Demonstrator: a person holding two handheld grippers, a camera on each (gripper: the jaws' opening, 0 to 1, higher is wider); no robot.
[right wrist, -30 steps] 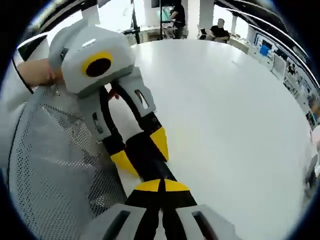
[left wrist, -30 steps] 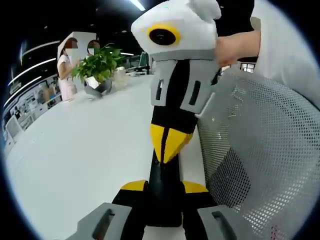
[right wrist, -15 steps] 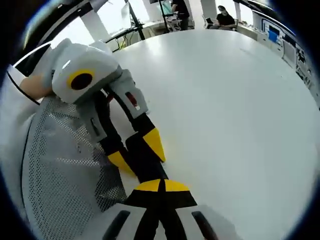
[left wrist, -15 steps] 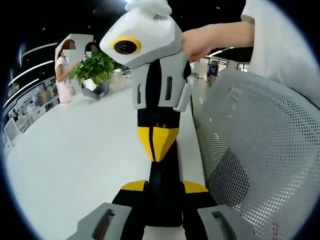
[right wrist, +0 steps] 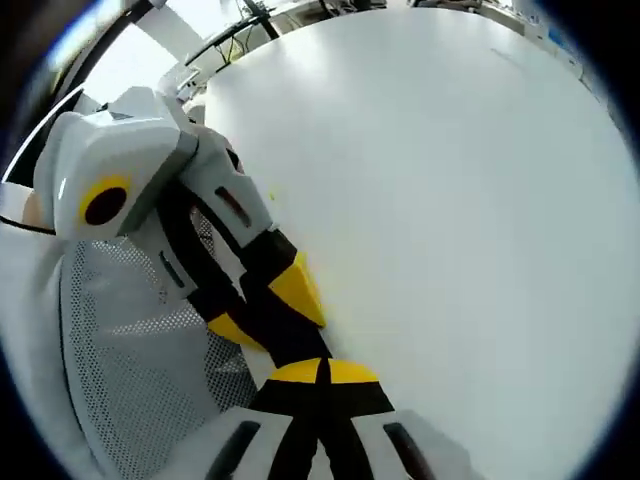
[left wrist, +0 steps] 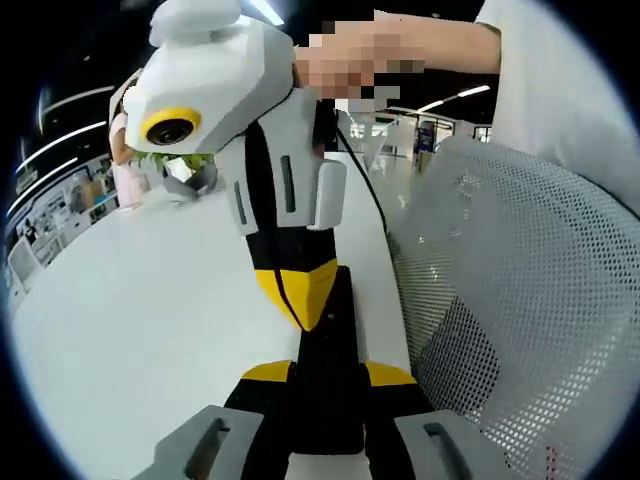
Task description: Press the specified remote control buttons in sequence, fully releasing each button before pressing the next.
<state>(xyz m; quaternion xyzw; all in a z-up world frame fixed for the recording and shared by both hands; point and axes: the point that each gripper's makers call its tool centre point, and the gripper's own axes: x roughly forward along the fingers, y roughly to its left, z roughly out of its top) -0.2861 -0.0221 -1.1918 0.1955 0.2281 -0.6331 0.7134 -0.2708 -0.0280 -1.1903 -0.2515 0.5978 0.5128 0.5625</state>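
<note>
Between the yellow tips of the left gripper (left wrist: 328, 372), at the bottom of the left gripper view, lies the black remote control (left wrist: 330, 350), a long dark slab that the two jaws clamp from either side. To the left of that claw spreads the white table (left wrist: 140, 330), bare and glossy, with a potted plant (left wrist: 185, 165) far off beyond it near a standing person (left wrist: 128, 160). Straight ahead of the claw, the right gripper (left wrist: 296, 297) comes down from above, its yellow tips drawn together to a point and resting on the upper face of the remote (which button it meets cannot be made out). To the right of both stands the grey mesh chair back (left wrist: 520, 300), and above it a sleeve (left wrist: 545, 80) in white.

In the right gripper view, the mesh chair back (right wrist: 130, 340) sits left of the claw. Beside it the left gripper (right wrist: 265, 315) reaches in from the upper left, its yellow tips straddling the remote control (right wrist: 275, 325). The right gripper (right wrist: 321, 372) at the bottom has its jaws closed tight against each other, tip down on the remote. Rightward runs the white table (right wrist: 450, 200).
</note>
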